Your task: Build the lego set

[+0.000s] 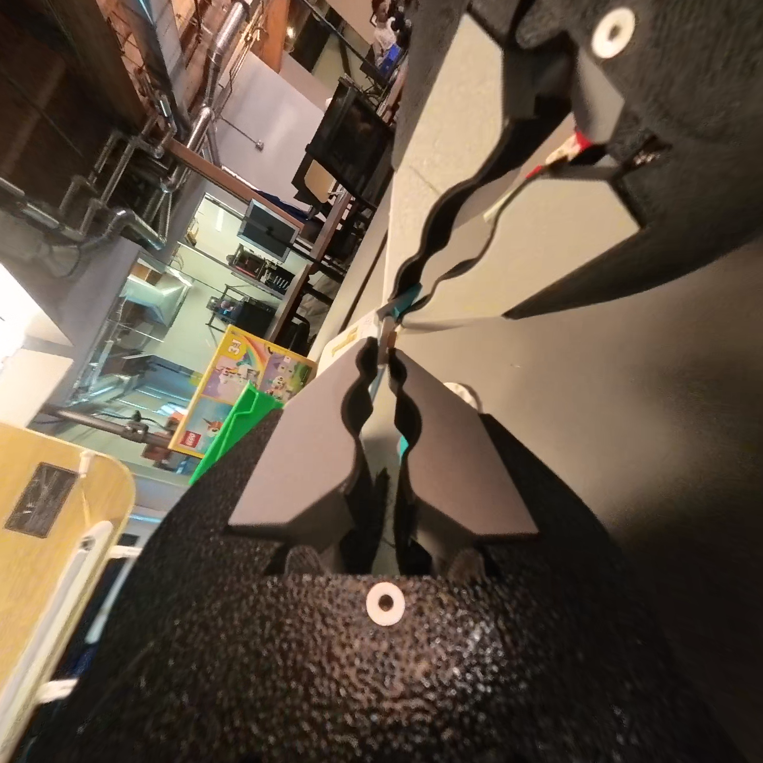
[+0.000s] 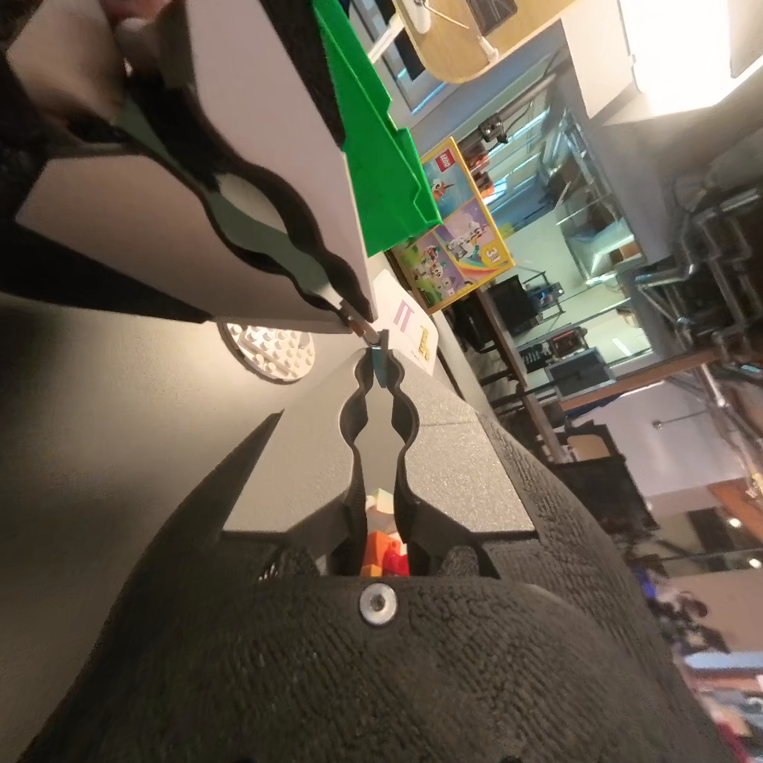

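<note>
Left claw (image 1: 386, 351): fingers together, clamped on a thin grey-and-brown piece (image 1: 390, 336). Right claw (image 2: 377, 356): fingers closed on a small teal piece (image 2: 379, 367); the two pieces meet tip to tip between the claws, above the table. Table (image 2: 103, 413): matte grey, plain surface. Landmark: round white studded plate (image 2: 268, 353), lying flat on the table just beside the claw tips. Beyond the plate, a white printed sheet (image 2: 408, 326) lies flat on the table; past that, at the table's far edge, a yellow-bordered toy box (image 2: 454, 247) stands upright. A bright green plastic part (image 2: 384, 173) is fixed to the side of the left claw, in front of the box. Small orange, red and white bricks (image 2: 384, 553) show behind the right claw's fingers. Room beyond the box: metal shelving, dark monitors, exposed silver ducting, pipes, glass partitions, a pale wooden panel.
</note>
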